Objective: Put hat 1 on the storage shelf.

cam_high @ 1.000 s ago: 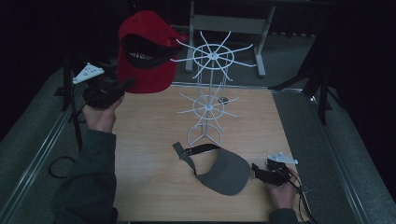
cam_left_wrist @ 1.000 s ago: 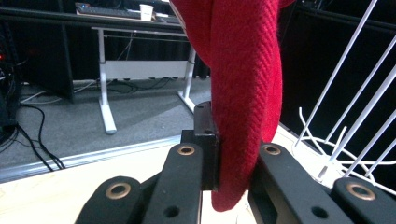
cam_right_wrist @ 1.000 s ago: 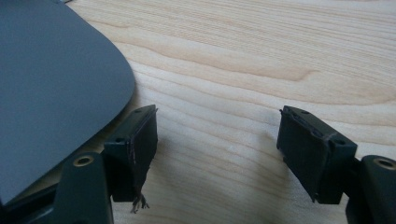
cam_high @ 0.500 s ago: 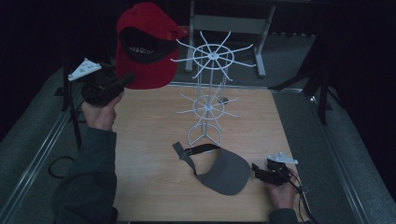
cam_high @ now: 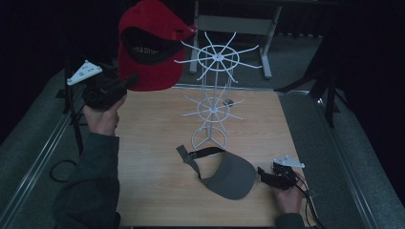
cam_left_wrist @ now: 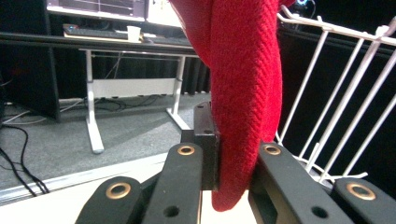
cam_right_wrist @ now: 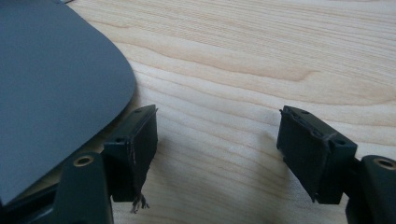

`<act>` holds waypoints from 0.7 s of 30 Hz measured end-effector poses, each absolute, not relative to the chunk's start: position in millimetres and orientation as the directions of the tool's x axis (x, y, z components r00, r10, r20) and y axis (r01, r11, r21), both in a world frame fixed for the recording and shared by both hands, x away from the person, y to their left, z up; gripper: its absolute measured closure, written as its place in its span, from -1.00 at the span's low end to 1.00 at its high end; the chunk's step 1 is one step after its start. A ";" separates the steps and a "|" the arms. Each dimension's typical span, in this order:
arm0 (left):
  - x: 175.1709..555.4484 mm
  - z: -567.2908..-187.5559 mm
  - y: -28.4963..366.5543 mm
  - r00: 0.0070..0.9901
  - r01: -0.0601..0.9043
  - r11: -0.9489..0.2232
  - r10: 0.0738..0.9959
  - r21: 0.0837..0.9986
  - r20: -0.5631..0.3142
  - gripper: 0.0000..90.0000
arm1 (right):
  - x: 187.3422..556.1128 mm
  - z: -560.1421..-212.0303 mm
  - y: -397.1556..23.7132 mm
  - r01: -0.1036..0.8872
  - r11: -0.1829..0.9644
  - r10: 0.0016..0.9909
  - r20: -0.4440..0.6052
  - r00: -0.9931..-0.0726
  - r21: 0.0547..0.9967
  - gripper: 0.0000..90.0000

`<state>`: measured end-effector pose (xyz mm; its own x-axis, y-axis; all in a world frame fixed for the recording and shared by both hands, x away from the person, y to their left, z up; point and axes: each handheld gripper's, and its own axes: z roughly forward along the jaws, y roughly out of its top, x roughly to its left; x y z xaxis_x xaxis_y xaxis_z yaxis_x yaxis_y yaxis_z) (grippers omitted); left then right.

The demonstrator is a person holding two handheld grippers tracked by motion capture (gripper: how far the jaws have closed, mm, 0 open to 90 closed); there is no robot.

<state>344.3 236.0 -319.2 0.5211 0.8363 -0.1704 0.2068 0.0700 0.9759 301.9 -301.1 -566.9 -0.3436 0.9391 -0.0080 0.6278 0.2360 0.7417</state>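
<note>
Your left hand-held gripper [cam_high: 128, 82] holds the red cap [cam_high: 149, 45] up, clamped at its lower edge, left of the white wire rack [cam_high: 212, 98]. Grey visor [cam_high: 228, 174] lies flat on the wood surface [cam_high: 157, 138] before the rack. Your right hand-held gripper [cam_high: 263, 172] rests just beside the visor's brim.

Visor [cam_high: 229, 174] on table [cam_high: 153, 143], before rack [cam_high: 212, 102]; cap [cam_high: 148, 45] aloft left.

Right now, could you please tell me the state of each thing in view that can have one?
red cap: lifted off the table, beside the rack's top ring.
left gripper: shut on the red cap.
grey visor: lying flat on the table, strap towards the rack.
right gripper: open, low over the table beside the visor's brim.
white wire rack: upright, nothing hanging on it.
</note>
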 end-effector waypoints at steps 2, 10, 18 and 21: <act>342.9 -321.2 234.7 0.526 0.209 0.060 0.834 0.976 -0.165 0.91 | 301.8 -566.8 -301.1 0.628 0.236 0.939 -0.008 -0.344 0.742 -0.36; 339.0 -337.6 235.7 0.522 0.236 0.051 0.836 0.970 -0.171 0.91 | 301.6 -566.9 -301.0 0.628 0.237 0.939 -0.008 -0.345 0.742 -0.36; 337.1 -360.6 239.3 0.509 0.275 0.058 0.838 0.960 -0.197 0.91 | 301.5 -566.9 -300.8 0.628 0.236 0.939 -0.008 -0.344 0.741 -0.36; 335.7 -368.0 237.8 0.519 0.267 0.053 0.833 0.962 -0.190 0.91 | 301.5 -566.9 -300.8 0.628 0.236 0.939 -0.008 -0.343 0.742 -0.36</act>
<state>335.7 237.8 -368.0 0.5195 0.8331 -0.1901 0.2667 0.0533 0.9623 301.5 -300.8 -566.9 -0.3434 0.9391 -0.0077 0.6281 0.2358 0.7416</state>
